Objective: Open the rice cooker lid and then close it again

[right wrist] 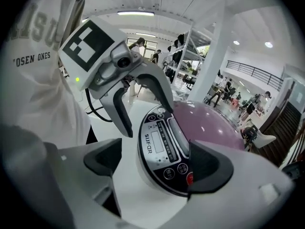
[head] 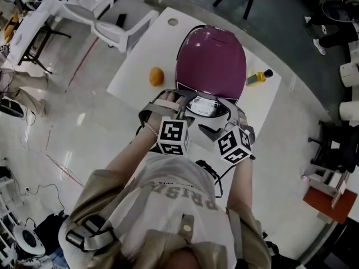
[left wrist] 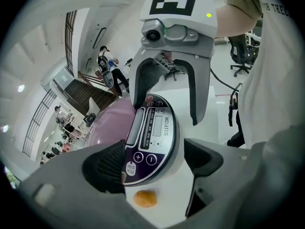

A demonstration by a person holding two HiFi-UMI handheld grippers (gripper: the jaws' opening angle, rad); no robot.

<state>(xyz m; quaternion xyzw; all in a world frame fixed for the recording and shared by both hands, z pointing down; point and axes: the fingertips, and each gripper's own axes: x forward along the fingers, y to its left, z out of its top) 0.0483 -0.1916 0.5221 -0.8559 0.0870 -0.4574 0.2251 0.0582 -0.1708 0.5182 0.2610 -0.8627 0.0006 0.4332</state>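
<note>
A purple rice cooker (head: 211, 63) stands on the white table (head: 140, 66) with its lid down. Its dark control panel (head: 205, 106) faces me. My left gripper (head: 170, 104) is at the panel's left side and my right gripper (head: 225, 116) at its right side. In the left gripper view the open left gripper (left wrist: 155, 163) straddles the panel (left wrist: 152, 137), and the right gripper (left wrist: 167, 89) shows beyond it. In the right gripper view the right gripper (right wrist: 157, 163) stands open around the panel (right wrist: 164, 149), with the left gripper (right wrist: 143, 97) opposite. Neither holds anything.
An orange (head: 156, 76) lies on the table left of the cooker, and a yellow bottle with a black cap (head: 258, 77) lies to its right. White chairs (head: 120, 18) stand beyond the table's far left corner. A red stool (head: 328, 198) is at the right.
</note>
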